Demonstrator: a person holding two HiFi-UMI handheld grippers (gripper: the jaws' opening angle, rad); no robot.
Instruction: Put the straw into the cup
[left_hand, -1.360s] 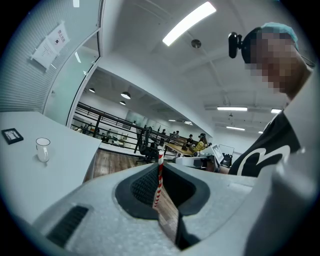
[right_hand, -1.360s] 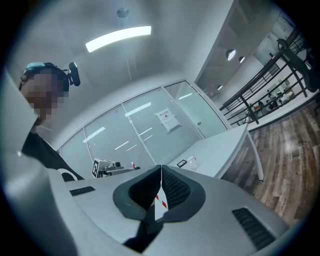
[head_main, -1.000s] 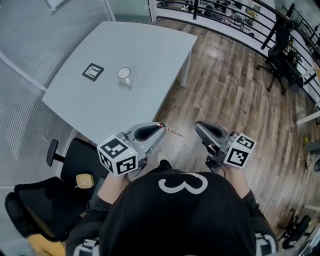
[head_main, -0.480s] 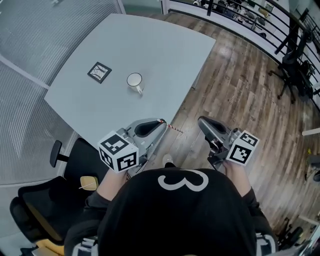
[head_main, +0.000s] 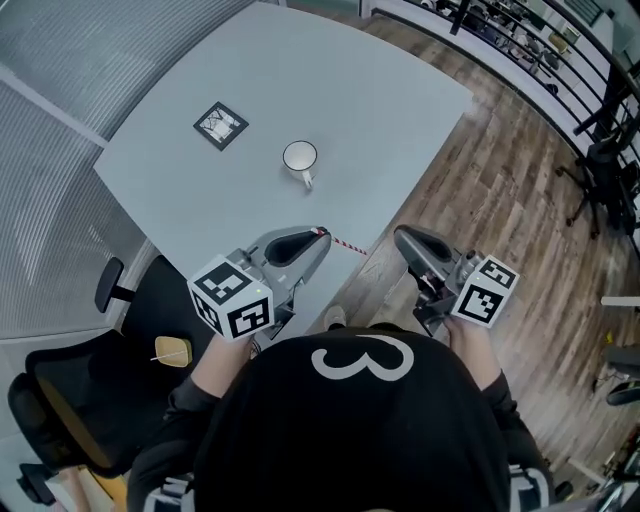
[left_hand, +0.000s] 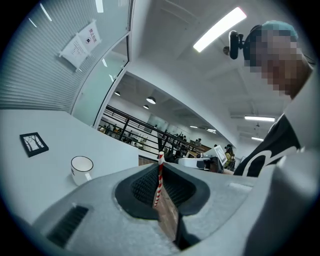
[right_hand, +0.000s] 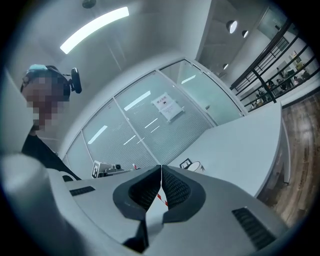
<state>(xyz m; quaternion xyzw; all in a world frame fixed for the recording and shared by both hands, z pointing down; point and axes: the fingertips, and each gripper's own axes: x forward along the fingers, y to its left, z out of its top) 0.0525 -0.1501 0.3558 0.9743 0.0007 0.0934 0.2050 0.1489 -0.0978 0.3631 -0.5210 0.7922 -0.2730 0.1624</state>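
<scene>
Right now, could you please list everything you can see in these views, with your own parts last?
Table: one, pale grey, ahead of the person.
Cup: one, white, on the table near its middle.
Marker card: one, black and white, on the table, apart from the cup.
Straw: one, red-and-white striped, clamped in the left gripper, pointing toward the right gripper.
Office chair: one, black, beside the table at lower left.
Second chair: one, dark, on the floor at far right.
Floor: brown wood planks, right of the table.
Left gripper: one, grey, shut on the straw.
Right gripper: one, grey, shut, empty.
</scene>
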